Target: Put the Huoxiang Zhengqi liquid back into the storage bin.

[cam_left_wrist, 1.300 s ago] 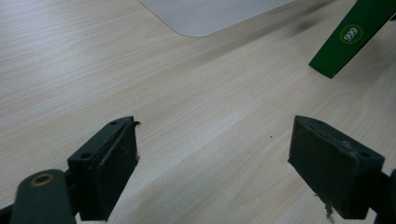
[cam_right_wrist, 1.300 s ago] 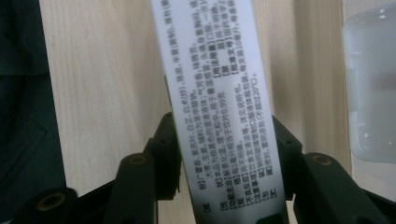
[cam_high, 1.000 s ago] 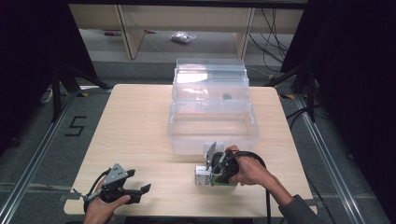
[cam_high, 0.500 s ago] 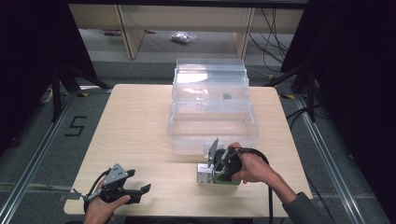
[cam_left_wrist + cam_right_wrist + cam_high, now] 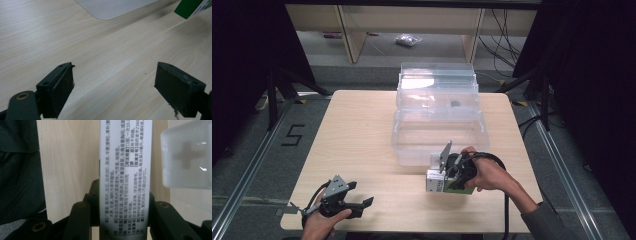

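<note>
The right gripper (image 5: 451,176) was clamped across the narrow sides of a small white-and-green printed cardboard carton (image 5: 435,183), its jaws pressed flat against the two long faces so that the carton could not twist; in the right gripper view the white panel of the carton (image 5: 125,177), covered in fine black print, ran straight up between the black jaws. The carton sat low over the near right part of the table, just in front of the near wall of a clear, lidless plastic storage bin (image 5: 439,135), a position that suggested transfer into that bin. A second clear plastic bin (image 5: 437,85) stood directly behind the first. The left gripper (image 5: 343,200) rested at the near left edge, jaws spread wide and empty, kept well apart from the work. The support was a pale wood-grain table (image 5: 357,130); around it lay grey floor with a taped numeral (image 5: 294,135), dark curtains, and shelving behind.
</note>
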Motion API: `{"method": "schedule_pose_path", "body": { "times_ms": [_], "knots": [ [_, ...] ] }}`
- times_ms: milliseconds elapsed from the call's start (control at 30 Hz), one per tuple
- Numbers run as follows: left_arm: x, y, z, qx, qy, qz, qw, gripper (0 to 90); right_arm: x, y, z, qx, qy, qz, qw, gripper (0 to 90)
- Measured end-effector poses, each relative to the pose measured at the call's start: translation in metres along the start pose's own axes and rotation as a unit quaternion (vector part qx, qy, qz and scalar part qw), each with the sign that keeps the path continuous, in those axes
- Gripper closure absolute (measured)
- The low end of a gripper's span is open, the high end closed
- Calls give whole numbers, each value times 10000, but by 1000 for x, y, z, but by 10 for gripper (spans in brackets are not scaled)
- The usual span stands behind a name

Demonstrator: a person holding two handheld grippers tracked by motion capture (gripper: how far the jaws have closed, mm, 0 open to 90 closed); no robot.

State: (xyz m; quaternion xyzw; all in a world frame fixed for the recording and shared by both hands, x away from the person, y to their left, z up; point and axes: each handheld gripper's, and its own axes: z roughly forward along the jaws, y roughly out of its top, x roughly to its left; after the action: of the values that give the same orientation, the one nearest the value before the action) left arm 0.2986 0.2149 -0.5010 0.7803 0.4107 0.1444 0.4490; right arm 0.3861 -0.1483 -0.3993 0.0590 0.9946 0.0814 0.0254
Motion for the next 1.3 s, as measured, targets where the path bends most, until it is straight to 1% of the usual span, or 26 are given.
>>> {"method": "schedule_pose_path", "body": {
  "times_ms": [33,67,133,200,300,333,367,467,500,567,600,767,800,833,900,933,967,1000,1033,1067,1100,1133,1167,1200,1267,1300],
  "knots": [
    [0,0,0,-15,-1,-21,10000,149,-2,0,-2,-16,3,-109,9999,649],
    [0,0,0,-17,-1,-20,10000,149,-3,-1,-4,-53,-26,-109,9999,649],
    [0,0,0,-3,14,-12,10000,149,-3,-2,-9,16,-55,35,10000,649],
    [0,0,0,-22,-3,-31,10000,149,-6,-3,-14,-62,-29,-139,9999,650],
    [0,0,0,-25,-10,-35,10000,149,-5,-4,-21,-47,-28,82,10000,650],
    [0,0,0,-8,9,-36,10000,149,-7,-4,-23,-107,-16,-50,9999,650],
    [0,0,0,6,10,-9,10000,149,-6,-3,-27,-19,-37,79,10000,650],
    [1,0,-1,26,15,34,10000,149,-11,-3,-34,-143,-31,-110,9998,650],
    [1,0,-1,28,10,23,10000,149,-10,-4,-38,-97,-47,55,9999,650],
    [0,0,0,-6,-5,-24,10000,149,-14,-3,-43,-190,-68,-163,9997,650],
    [0,0,0,-3,-5,-21,10000,149,-13,-4,-47,-142,-67,39,9999,650],
    [0,0,1,-7,-29,-8,10000,149,-19,-4,-62,-172,-115,-26,9998,650],
    [0,0,0,-6,-29,-8,10000,149,-18,-4,-65,-136,-145,86,9998,651],
    [0,0,0,-10,-21,-20,10000,149,-22,-3,-67,-196,-159,-140,9996,651],
    [1,0,-1,39,17,20,10000,149,-23,-3,-73,-155,-186,-84,9997,650],
    [1,0,0,15,-14,13,10000,149,-22,-3,-76,-155,-224,38,9996,650],
    [1,0,0,-9,-30,-17,10000,149,-26,-3,-77,-209,-200,-133,9995,650],
    [0,0,1,-13,-31,-17,10000,149,-25,-3,-80,-173,-214,77,9996,651],
    [0,0,1,-12,-38,-5,10000,149,-29,-2,-81,-214,-218,-109,9995,650],
    [1,0,0,-2,-33,12,10000,149,-28,-2,-83,-159,-223,67,9996,651],
    [0,0,0,-6,-14,-9,10000,149,-31,-1,-84,-194,-233,-118,9995,650],
    [0,0,0,-5,-18,-21,10000,149,-31,-1,-87,-164,-231,36,9996,650],
    [1,0,0,-7,-38,-29,10000,149,-33,-1,-89,-151,-280,63,9995,651],
    [1,0,0,24,-31,3,10000,149,-37,-1,-91,-196,-308,-94,9993,651],
    [1,0,0,15,-33,-2,10000,149,-39,-1,-96,-162,-342,139,9992,651],
    [1,0,0,-18,-41,-36,10000,149,-44,-1,-97,-182,-369,-49,9991,651]
  ]
}}
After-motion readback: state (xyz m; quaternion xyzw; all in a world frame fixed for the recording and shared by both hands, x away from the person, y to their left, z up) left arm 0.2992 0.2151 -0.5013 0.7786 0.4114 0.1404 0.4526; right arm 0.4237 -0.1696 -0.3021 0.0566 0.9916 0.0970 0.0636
